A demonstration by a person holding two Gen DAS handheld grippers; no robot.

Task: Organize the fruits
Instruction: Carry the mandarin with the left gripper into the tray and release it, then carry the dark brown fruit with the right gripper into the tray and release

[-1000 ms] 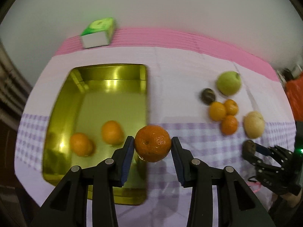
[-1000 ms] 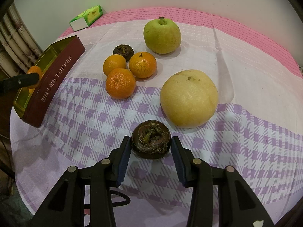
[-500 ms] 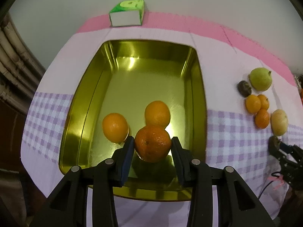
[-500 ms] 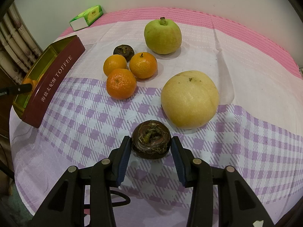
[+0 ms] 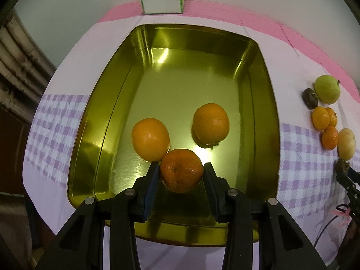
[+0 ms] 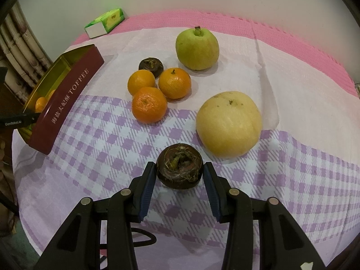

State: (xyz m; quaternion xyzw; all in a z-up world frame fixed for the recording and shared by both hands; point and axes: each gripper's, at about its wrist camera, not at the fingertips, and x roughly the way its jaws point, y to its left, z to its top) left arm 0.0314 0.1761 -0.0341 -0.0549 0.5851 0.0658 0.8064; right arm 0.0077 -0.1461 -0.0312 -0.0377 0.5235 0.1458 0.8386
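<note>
left tongs angled steeply down, pads clamped, right tongs likewise clamped, pointing down

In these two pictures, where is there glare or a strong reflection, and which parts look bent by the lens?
Left wrist view: bright glare patches on the floor of the gold tin, one just behind the held orange, and its straight walls bulge outward. Right wrist view: soft, even light, with faint shadows under the yellow pear; the checked tablecloth curves toward the edges, and dark corners frame both views.

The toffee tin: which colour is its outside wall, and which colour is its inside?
The tin is dark red outside, best in the right wrist view; inside it is shiny gold.
</note>
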